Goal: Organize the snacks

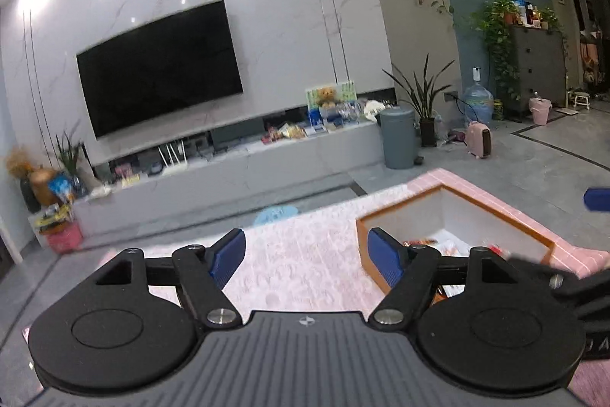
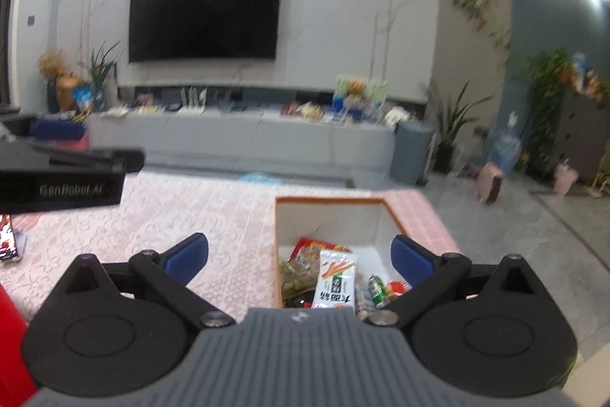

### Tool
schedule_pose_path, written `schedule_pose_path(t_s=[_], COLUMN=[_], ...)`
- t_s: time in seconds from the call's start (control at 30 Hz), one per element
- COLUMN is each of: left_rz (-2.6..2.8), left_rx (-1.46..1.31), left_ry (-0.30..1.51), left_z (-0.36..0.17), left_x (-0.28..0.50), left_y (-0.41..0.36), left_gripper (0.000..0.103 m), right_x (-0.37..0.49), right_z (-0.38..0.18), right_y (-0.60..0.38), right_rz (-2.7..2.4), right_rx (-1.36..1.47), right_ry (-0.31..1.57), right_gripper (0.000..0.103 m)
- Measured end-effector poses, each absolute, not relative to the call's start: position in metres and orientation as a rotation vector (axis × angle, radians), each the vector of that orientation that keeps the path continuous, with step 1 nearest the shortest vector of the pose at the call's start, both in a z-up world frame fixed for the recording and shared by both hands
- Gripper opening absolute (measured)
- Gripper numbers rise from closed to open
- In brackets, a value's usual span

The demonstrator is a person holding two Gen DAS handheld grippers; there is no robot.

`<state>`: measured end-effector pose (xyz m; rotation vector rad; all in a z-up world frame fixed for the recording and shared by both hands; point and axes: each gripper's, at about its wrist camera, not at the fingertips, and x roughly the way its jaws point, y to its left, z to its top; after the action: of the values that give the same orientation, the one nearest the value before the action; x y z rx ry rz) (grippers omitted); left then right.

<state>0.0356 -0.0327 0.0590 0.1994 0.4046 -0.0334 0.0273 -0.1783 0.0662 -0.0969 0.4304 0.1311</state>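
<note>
Left wrist view shows the left gripper [image 1: 305,260] spread wide with nothing between its blue pads [image 1: 225,256], held above the pink lace tablecloth [image 1: 305,254] just left of the orange-rimmed box [image 1: 453,195]. No loose snack shows on the cloth ahead of it, so this side looks done with collecting. Further right, the right wrist view has the right gripper [image 2: 299,256] also spread and empty, poised over the near end of the same box [image 2: 328,201]. Inside lie the snacks: a white packet with carrot sticks printed on it [image 2: 337,277] on top of a red packet [image 2: 312,246] and a greenish one [image 2: 291,271], with small green and red wrapped pieces [image 2: 381,288] beside them. If tidying the pile is the step, a good approach is probably to lower the right jaws straight down around the white packet's long edges, pinch gently to avoid crushing, and keep the left clear of the rim.
</note>
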Motion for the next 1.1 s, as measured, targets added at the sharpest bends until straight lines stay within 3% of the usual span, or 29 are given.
schedule_pose_path(t_s=[0.13,0.47,1.1], left_rz=[-0.064,-0.061,-0.057], left_rx=[0.145,0.039,-0.006], left_ry=[0.467,0.575,0.688], left_z=[0.049,0.018,-0.022], left_x=[0.032,0.032,0.032], left_y=[-0.019,0.014,0.022], left_gripper=[0.093,0.093,0.093], right_x=[0.003,-0.01,0.014], right_z=[0.06,0.038,-0.004], right_y=[-0.175,-0.158,-0.15], right_rz=[0.103,0.049,0.001], right_rx=[-0.056,-0.07,-0.09], right_ry=[0.387,0.366,0.507], right_gripper=[0.1,0.1,0.1])
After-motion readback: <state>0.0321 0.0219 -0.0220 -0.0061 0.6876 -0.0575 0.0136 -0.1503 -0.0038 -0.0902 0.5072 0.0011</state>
